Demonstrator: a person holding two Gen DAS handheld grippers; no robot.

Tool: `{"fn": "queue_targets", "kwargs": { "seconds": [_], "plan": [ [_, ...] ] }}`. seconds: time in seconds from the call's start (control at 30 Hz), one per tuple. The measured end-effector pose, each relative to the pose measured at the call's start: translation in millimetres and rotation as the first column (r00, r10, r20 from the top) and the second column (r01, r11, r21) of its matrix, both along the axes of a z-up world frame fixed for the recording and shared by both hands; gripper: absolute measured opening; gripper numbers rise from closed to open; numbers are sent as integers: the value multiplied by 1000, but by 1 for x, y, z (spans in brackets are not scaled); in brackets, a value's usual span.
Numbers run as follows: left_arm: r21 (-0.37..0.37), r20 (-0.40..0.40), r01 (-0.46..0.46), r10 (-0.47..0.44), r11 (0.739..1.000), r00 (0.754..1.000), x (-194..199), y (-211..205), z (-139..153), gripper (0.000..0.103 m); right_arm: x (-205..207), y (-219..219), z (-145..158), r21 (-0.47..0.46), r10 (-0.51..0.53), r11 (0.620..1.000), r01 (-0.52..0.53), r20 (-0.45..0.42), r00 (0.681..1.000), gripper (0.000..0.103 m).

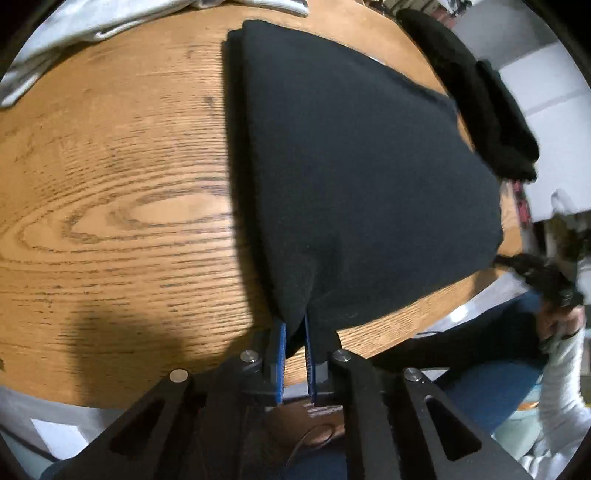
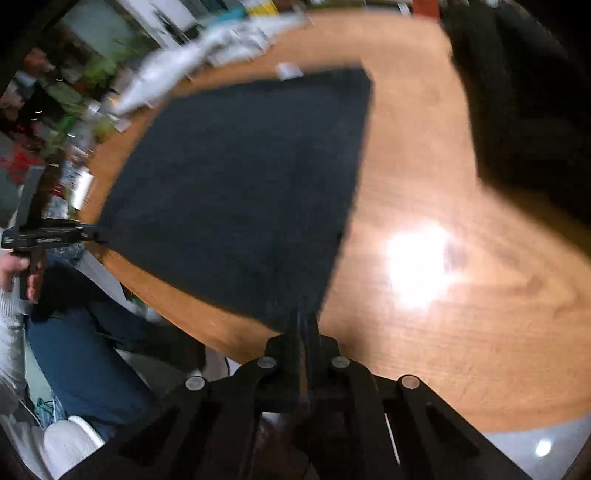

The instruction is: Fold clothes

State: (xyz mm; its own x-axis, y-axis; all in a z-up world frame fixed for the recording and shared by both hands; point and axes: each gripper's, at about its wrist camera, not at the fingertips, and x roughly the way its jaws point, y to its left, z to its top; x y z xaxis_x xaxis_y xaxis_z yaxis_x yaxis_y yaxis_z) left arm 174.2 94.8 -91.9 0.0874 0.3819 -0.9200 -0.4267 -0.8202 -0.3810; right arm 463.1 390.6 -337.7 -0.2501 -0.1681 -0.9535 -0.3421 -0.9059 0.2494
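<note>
Both pairs of jaws pinch the near edge of the dark folded cloth. The left gripper holds the near left corner between its blue pads. The right gripper is closed tight on the near right corner. The cloth lies flat on the round wooden table. A white garment lies at the far left, and another black garment lies at the far right.
</note>
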Motion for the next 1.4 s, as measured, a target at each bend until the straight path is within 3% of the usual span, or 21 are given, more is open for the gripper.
{"fn": "queue_targets", "kwargs": {
  "seconds": [0.03, 0.07, 0.1, 0.13, 0.17, 0.27, 0.4, 0.47, 0.53, 0.6, 0.63, 0.7, 0.8, 0.93, 1.0, 1.07, 1.17, 1.27, 1.4],
  "plan": [
    [10, 6, -25, 25, 1000, 1000, -2, -5, 2, 29, 4, 4, 0, -13, -27, 1000, 27, -3, 1000, 10],
    [12, -2, -58, 58, 998, 998, -4, -13, 7, 42, 9, 10, 7, -37, -59, 998, 57, -36, 998, 28],
    [14, -16, -89, 89, 996, 996, -7, -19, 13, 47, 13, 16, 16, -49, -92, 995, 88, -78, 993, 50],
    [18, -29, -116, 116, 993, 993, -9, -25, 19, 56, 16, 21, 26, -57, -124, 991, 118, -122, 985, 55],
    [31, -41, -134, 136, 990, 990, -13, -28, 25, 62, 17, 25, 34, -54, -140, 990, 133, -147, 979, 54],
    [90, -90, -168, 176, 982, 980, -28, -19, 43, 64, 0, 33, 51, -3, -165, 986, 168, -193, 967, 54],
    [201, -91, -96, 116, 975, 989, -37, 29, 52, 64, -38, 31, 62, 99, -165, 976, 193, -239, 957, 50],
    [217, -63, -56, 71, 975, 995, -32, 51, 43, 64, -53, 21, 63, 33, -117, 991, 131, -279, 953, 46],
    [155, -42, -46, 53, 987, 998, -29, 62, 26, 64, -62, 12, 55, -57, -61, 997, 47, -275, 960, 33],
    [127, -28, -33, 37, 991, 999, -22, 62, 15, 64, -71, 9, 28, -8, -21, 1000, 20, -167, 986, 7],
    [131, -32, -22, 26, 991, 999, -22, 61, 13, 63, -76, 8, 14, 26, -6, 1000, 9, -108, 994, 0],
    [116, -50, -5, 11, 993, 999, -25, 60, 19, 63, -78, 10, 4, 29, 5, 1000, -3, -88, 996, 0],
    [75, -111, 0, 8, 997, 994, -31, 60, 36, 64, -75, 11, 14, 46, -4, 999, 8, -86, 996, 2],
    [133, -205, 44, -16, 990, 979, -37, 72, 64, 66, -81, 6, 46, 93, 7, 996, 11, -191, 982, 15],
    [104, -202, 83, -61, 991, 977, -49, 72, 55, 67, -97, 1, 50, 90, 28, 996, -7, -226, 974, 27],
    [75, -198, 122, -105, 990, 975, -61, 73, 45, 67, -111, -4, 47, 84, 52, 996, -33, -235, 971, 28],
    [8, -159, 143, -140, 990, 977, -69, 69, 20, 67, -125, -9, 24, 68, 85, 995, -75, -159, 984, 27],
    [57, -205, 181, -166, 982, 964, -67, 59, 18, 67, -121, 2, 6, 68, 76, 995, -67, -141, 987, 27],
    [60, -207, 178, -162, 982, 965, -65, 48, 23, 67, -112, -2, 9, 79, 96, 993, -83, -187, 978, 30]
  ]
}}
